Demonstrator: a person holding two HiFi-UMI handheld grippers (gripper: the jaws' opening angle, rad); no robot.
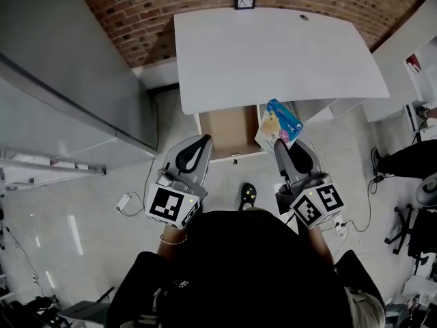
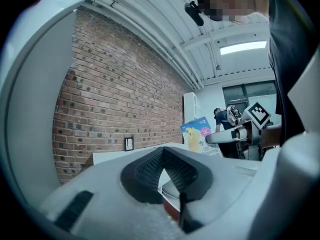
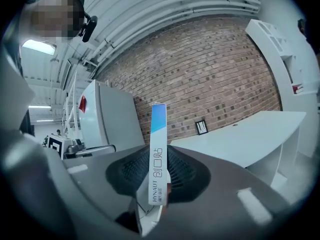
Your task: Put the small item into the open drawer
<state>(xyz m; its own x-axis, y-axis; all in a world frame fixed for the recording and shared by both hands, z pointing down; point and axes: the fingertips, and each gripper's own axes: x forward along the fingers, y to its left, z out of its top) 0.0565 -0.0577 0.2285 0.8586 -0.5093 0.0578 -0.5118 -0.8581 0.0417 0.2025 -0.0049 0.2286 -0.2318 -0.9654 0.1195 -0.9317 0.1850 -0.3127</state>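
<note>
**BOX IN HAND, DRAWER NOT YET REACHED**

Stage: carry. My right gripper [image 1: 282,147] was clamped on the small flat box [image 1: 280,124] (blue and yellow, edge-on between the pads). It hung by the right rim of the open drawer [image 1: 229,132], under the white counter [image 1: 273,53]. My left gripper [image 1: 200,144] was closed and empty at the drawer's left side. Next move, as I judged: bring the box leftward over the cavity, lower it, release.

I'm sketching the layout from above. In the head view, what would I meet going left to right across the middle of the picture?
left gripper → open drawer → blue-and-yellow flat box → another person's leg
</note>
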